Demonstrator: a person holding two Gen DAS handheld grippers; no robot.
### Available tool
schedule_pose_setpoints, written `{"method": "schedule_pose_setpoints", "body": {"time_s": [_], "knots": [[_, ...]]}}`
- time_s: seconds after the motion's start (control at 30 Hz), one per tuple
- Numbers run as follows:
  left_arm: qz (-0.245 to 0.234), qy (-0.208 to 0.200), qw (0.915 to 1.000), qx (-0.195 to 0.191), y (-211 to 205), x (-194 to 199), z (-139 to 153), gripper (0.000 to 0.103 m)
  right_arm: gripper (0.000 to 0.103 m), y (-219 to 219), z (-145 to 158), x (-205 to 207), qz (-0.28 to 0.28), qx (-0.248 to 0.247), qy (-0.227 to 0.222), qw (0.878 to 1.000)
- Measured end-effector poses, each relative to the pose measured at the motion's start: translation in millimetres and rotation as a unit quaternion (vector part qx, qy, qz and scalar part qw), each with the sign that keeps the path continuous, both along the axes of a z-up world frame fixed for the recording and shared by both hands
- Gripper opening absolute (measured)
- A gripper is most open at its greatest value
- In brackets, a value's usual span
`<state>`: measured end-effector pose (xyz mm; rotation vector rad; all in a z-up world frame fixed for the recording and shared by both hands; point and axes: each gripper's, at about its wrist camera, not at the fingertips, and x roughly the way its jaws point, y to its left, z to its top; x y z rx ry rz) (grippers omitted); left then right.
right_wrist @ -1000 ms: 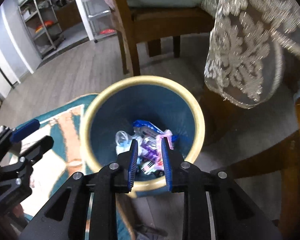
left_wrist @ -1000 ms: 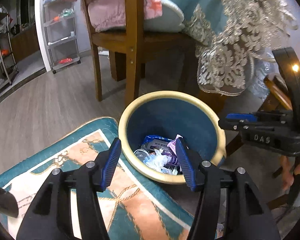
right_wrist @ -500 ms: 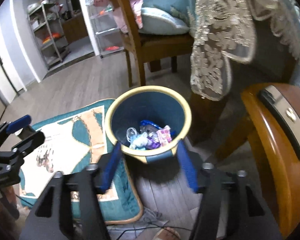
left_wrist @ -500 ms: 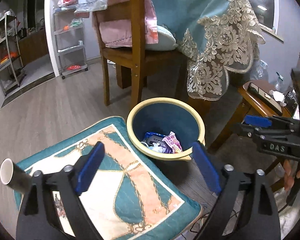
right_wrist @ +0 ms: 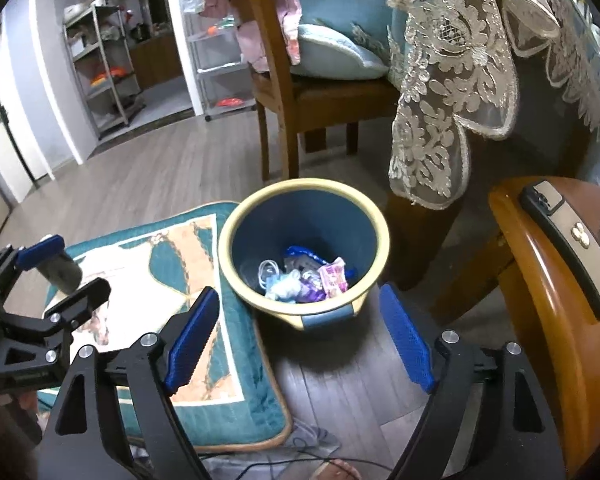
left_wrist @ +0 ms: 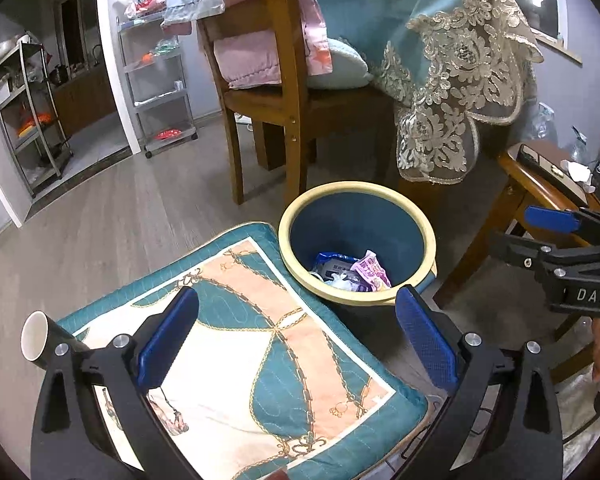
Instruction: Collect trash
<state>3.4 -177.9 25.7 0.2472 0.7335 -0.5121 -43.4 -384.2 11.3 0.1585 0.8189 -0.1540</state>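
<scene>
A blue bin with a yellow rim (left_wrist: 416,216) (right_wrist: 236,232) stands on the floor and holds several wrappers, among them a pink one (left_wrist: 370,270) (right_wrist: 333,276). A paper cup (left_wrist: 36,340) lies on the cushion's left edge, by my left gripper's left finger. My left gripper (left_wrist: 298,338) is open and empty above the cushion, short of the bin. My right gripper (right_wrist: 300,338) is open and empty, just in front of the bin. Each gripper shows in the other's view, the right one (left_wrist: 556,232) and the left one (right_wrist: 56,272).
A teal and peach floor cushion (left_wrist: 260,360) (right_wrist: 204,384) lies left of the bin. A wooden chair (left_wrist: 276,100) and a table with a lace cloth (left_wrist: 452,80) stand behind it. A wooden side table (right_wrist: 560,280) with a remote is at right. Cables lie on the floor.
Both grippers have pulled up and back from the bin. The right gripper went from nearly shut to wide open, the left opened wider. The cup has come into view.
</scene>
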Motion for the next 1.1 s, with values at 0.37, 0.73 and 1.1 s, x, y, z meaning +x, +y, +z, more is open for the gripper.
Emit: {"method": "schedule_pose_setpoints", "body": {"time_s": [0.37, 0.73, 1.1], "knots": [[-0.003, -0.004, 1.0000, 0.003, -0.9, -2.2, -0.2, 0.097, 0.082, 0.8, 0.3, -0.6, -0.002, -0.007, -0.001, 1.000], [-0.007, -0.002, 1.0000, 0.001, -1.3, -2.3, 0.2, 0.097, 0.082, 1.1, 0.8, 0.4, 0.001, -0.009, -0.001, 1.000], [-0.007, -0.001, 1.0000, 0.001, -1.1, -2.8, -0.2, 0.097, 0.082, 1.0, 0.6, 0.3, 0.001, -0.009, -0.001, 1.000]]}}
